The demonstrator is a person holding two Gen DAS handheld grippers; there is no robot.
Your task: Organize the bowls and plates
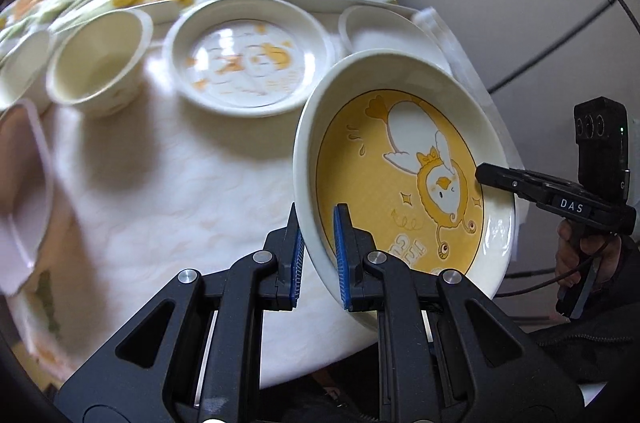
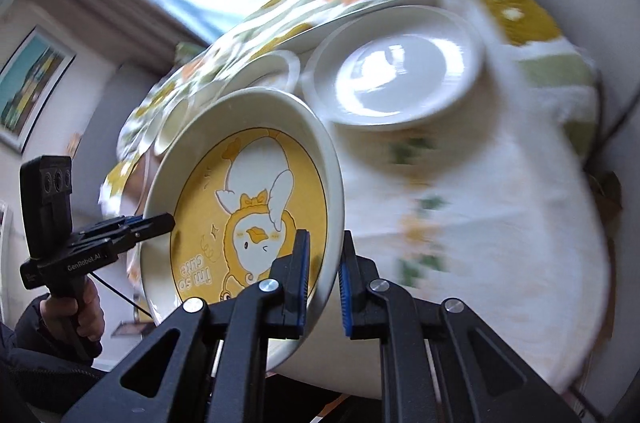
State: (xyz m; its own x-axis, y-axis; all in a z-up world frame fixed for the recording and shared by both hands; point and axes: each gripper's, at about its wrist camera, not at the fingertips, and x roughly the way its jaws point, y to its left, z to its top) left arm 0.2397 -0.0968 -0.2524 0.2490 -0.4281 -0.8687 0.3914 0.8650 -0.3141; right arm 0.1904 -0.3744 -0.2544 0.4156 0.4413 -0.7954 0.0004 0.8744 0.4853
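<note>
Left tool (image 1: pixel 318 255) pinches yellow plate (image 1: pixel 400 183) rim | right tool (image 2: pixel 324 275) pinches opposite rim | tabletop dishes blurred

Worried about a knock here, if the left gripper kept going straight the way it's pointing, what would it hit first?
Probably the duck plate lying on the tablecloth, beyond the yellow plate that the left gripper already clamps by the rim. Depth is hard to judge.

Bare cloth (image 1: pixel 192 183) is being left open in front; behind it, the way is being blocked by a cup (image 1: pixel 100 63) and two plates (image 1: pixel 248 63) (image 2: pixel 400 71).
</note>
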